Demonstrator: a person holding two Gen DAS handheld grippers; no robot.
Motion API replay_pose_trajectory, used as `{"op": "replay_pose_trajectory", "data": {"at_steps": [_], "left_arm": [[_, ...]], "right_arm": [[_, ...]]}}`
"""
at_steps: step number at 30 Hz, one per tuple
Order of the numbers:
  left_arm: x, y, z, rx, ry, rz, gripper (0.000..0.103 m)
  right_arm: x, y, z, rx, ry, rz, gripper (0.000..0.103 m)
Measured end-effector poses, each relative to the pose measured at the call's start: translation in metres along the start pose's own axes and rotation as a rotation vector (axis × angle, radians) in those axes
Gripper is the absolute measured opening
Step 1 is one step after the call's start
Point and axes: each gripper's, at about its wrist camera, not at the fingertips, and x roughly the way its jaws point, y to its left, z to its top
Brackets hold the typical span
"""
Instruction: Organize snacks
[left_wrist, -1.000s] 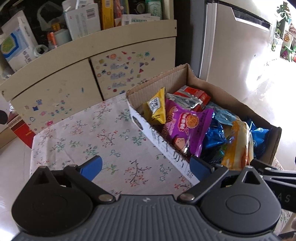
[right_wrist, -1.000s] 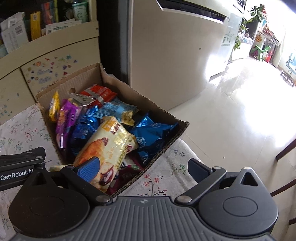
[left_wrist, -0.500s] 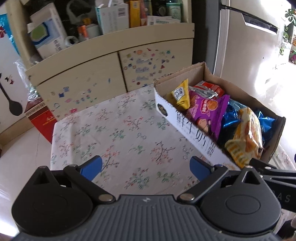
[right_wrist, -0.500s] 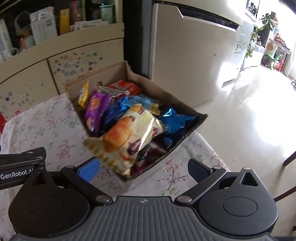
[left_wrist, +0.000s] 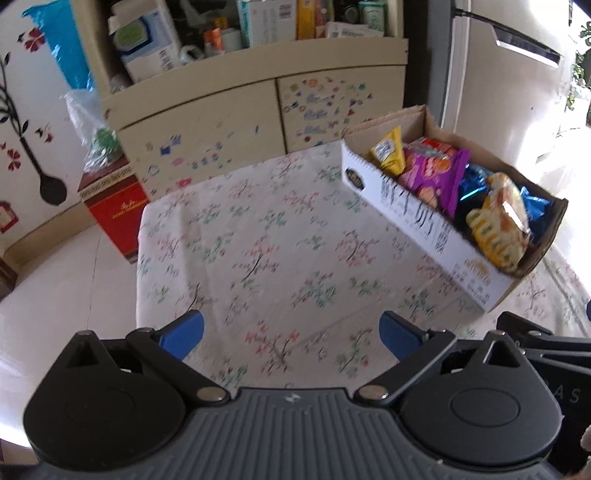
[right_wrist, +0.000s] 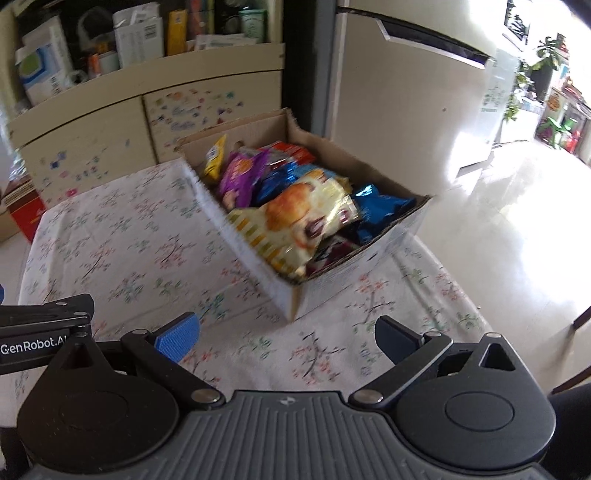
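A cardboard box of snacks sits on the floral tablecloth, toward the table's right side. Its long axis runs from the near right corner back toward the cabinet, the open top facing up. On top lies a yellow bag — lengthwise along the box; a purple bag and a small yellow packet stand at the far end. The left gripper and right gripper both hover over bare cloth — fingers wide apart, holding nothing.
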Motion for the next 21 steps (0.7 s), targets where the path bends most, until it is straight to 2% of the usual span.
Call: {"op": "replay_pose_trajectory", "data": {"at_steps": [5,9,13,19,21], "left_arm": [[0.015,0.016,-0.017,-0.047,0.058,-0.005,0.102],[0.027,0.025,-0.029,-0.064,0.089,0.03,0.102],[0.036,0.037,-0.034,-0.109,0.121,0.032,0.102],[0.038,0.054,-0.033,-0.167,0.117,0.039,0.102],[0.037,0.059,-0.031,-0.188,0.111,0.039,0.102]], "right_arm": [[0.015,0.014,-0.011,-0.056,0.0,0.019,0.103],[0.031,0.022,-0.02,-0.072,0.027,0.039,0.103],[0.048,0.035,-0.031,-0.11,0.038,0.062,0.103],[0.067,0.058,-0.039,-0.148,0.033,0.148,0.103],[0.074,0.065,-0.039,-0.16,0.032,0.153,0.103]]}}
